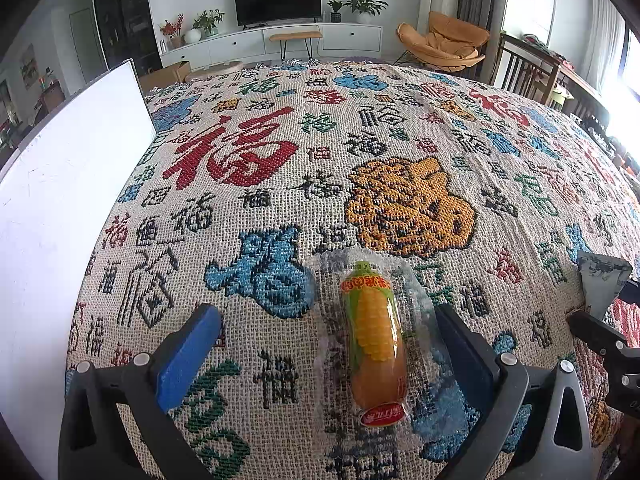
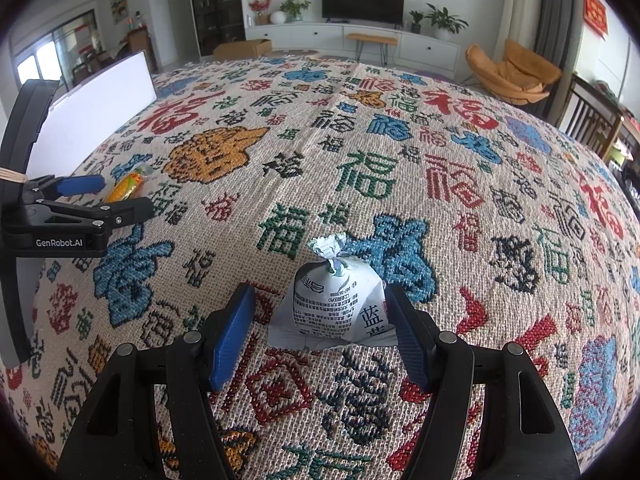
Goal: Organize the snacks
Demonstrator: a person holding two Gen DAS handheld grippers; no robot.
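A corn-shaped snack in a clear wrapper lies on the patterned tablecloth between the fingers of my left gripper, nearer the right finger. The left gripper is open and also shows in the right wrist view, with the corn snack between its fingers. A white wrapped snack with black print and a twisted top lies between the fingers of my right gripper, which is open around it. The white snack's top also shows at the right edge of the left wrist view.
A white box stands on the cloth at the left, also seen in the right wrist view. Beyond the table are a TV cabinet, an orange chair and wooden chairs at the right.
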